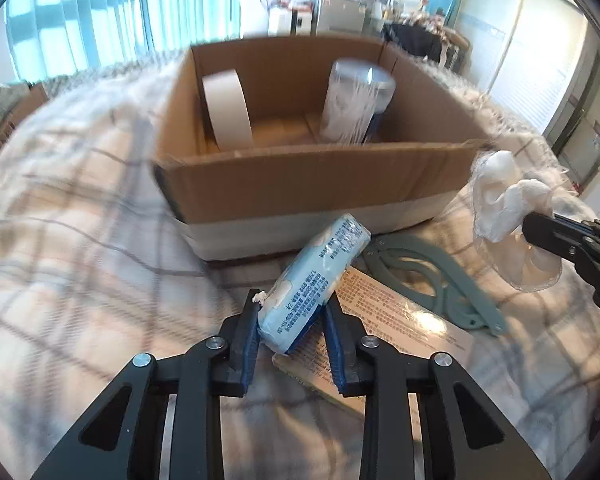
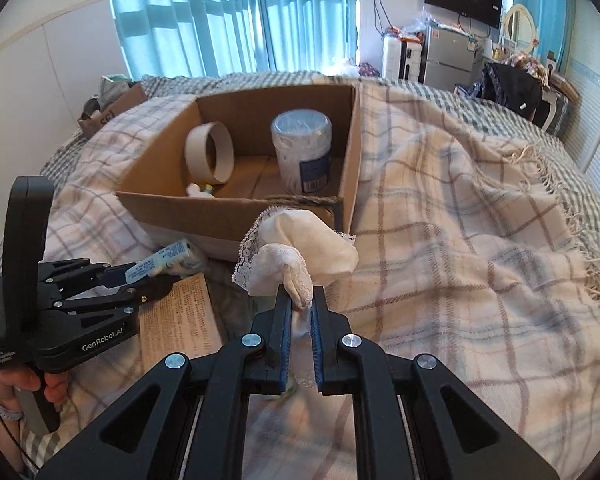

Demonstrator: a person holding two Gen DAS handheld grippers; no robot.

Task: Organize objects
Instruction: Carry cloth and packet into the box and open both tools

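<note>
Two things held up over the bed: blue tissue pack (image 1: 314,280) squeezed in the left hand-held gripper (image 1: 292,320), white lacy cloth (image 2: 296,256) pinched tight in the right hand-held gripper (image 2: 302,300). Cardboard box (image 1: 300,184) just behind, mid-bed, with tape roll (image 1: 226,108) and clear jar (image 1: 356,100) inside.

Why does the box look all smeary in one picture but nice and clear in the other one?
In the left wrist view the cardboard box, the cotton-swab jar and the plaid blanket are streaked with motion blur, while the tissue pack in the tongs stays sharp. In the right wrist view the box and jar look crisp. Both views bend at the edges like a fishbowl.
</note>
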